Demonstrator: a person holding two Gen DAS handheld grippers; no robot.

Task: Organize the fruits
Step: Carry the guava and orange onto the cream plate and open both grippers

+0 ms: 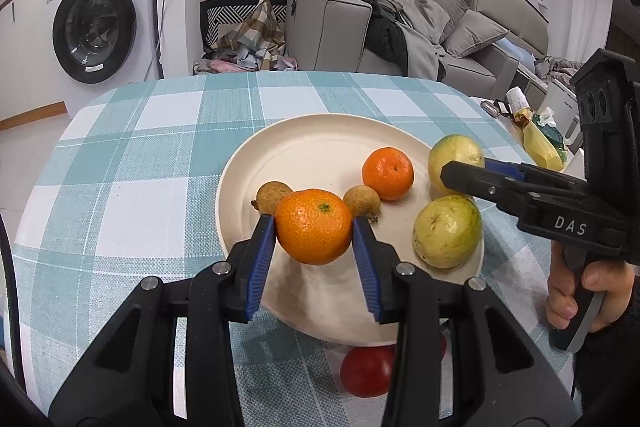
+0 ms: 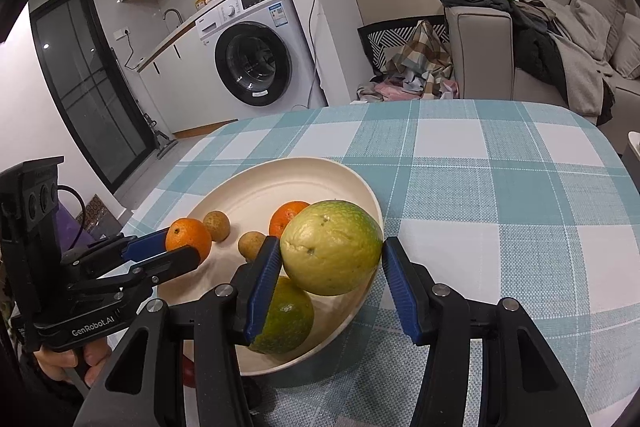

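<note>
We held a mandarin (image 1: 313, 235) clamped in our left gripper (image 1: 313, 239) above the plate's (image 1: 304, 135) 6 o'clock side; our right gripper (image 2: 331, 254) gripped a green-yellow fruit (image 2: 331, 253) over the 3 o'clock rim.

Woven checked cloth (image 1: 152, 155) covered the counter, coarse and matt. The plate (image 1: 304, 143) looked smooth, matt cream. The mandarin (image 1: 314, 237) had glossy, pitted peel; the green-yellow fruit (image 2: 332, 253) a duller, blemished skin. Ribbed blue pads (image 1: 262, 263) lined matt black plastic jaws with metal rivets (image 1: 223, 269).
</note>
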